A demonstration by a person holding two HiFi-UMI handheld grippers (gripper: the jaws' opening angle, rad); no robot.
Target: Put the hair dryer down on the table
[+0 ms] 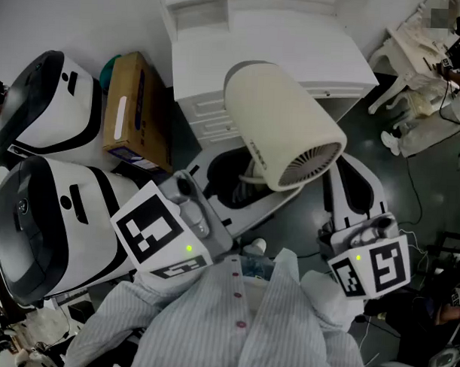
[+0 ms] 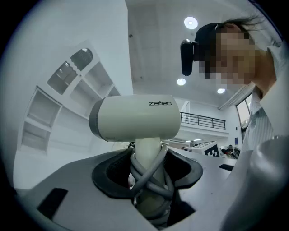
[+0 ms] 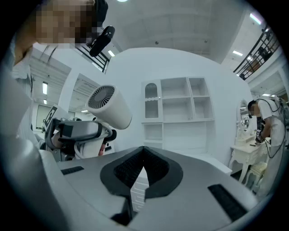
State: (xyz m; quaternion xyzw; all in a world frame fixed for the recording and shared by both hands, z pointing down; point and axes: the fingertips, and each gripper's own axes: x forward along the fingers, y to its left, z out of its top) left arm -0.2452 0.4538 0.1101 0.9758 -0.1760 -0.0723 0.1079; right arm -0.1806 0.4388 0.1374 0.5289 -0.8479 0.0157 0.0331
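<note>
Hair dryer [image 1: 281,132] is cream, smooth and round like a fat tube, with a slotted grill at one end. Its handle, with a grey cord [image 2: 151,169] wound round it, sits squeezed between the wide jaws of the left claw [image 2: 146,176]. It is up in the air over the white table's [image 1: 295,46] front edge. The right claw [image 3: 143,155] is pinched together on nothing, near that table.
</note>
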